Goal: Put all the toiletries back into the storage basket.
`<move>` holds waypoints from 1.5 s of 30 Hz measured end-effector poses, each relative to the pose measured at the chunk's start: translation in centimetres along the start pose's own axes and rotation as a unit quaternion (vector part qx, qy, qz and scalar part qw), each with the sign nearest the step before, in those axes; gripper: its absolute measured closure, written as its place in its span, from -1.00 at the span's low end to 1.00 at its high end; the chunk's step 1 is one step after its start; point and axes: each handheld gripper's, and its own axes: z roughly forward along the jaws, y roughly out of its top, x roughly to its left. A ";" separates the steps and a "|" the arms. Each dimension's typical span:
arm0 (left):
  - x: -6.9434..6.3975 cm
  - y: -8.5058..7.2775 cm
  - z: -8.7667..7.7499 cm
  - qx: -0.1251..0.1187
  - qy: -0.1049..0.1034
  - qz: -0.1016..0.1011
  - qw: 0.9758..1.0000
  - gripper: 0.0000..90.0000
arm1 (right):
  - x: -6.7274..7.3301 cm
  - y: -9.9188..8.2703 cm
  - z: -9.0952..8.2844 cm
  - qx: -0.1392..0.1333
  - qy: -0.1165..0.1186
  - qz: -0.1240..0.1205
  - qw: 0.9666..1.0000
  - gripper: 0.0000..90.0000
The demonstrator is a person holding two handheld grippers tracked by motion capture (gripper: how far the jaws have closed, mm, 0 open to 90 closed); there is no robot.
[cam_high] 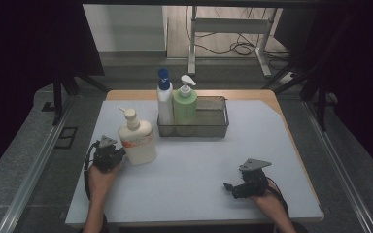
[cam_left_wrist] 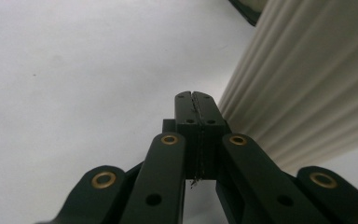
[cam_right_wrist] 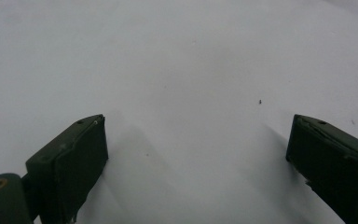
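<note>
A cream pump bottle with an orange label stands on the white mat at the left. My left gripper rests just left of its base, jaws pressed together with nothing between them. In the left gripper view the shut pads sit beside the bottle's ribbed wall. My right gripper lies low over the mat at the front right, open and empty. The right gripper view has its two jaws spread wide over bare mat.
A wire mesh basket stands at the back centre. A white bottle with a blue cap and a green pump bottle stand upright in its left end. The mat's front edge runs close below both hands.
</note>
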 end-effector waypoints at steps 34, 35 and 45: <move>-2.0 -0.5 -0.5 0.001 -0.028 0.026 0.999 0.98 | 0.0 -0.1 0.0 -0.003 -0.001 -0.001 1.000 -0.89; -2.1 -0.4 -0.5 0.002 -0.029 0.029 0.999 0.98 | 0.0 -0.1 0.0 -0.003 -0.001 -0.001 1.000 -0.89; -3.1 -0.4 -0.8 0.004 -0.040 0.041 0.998 0.98 | 0.0 -0.1 0.0 -0.004 -0.001 -0.001 1.000 -0.89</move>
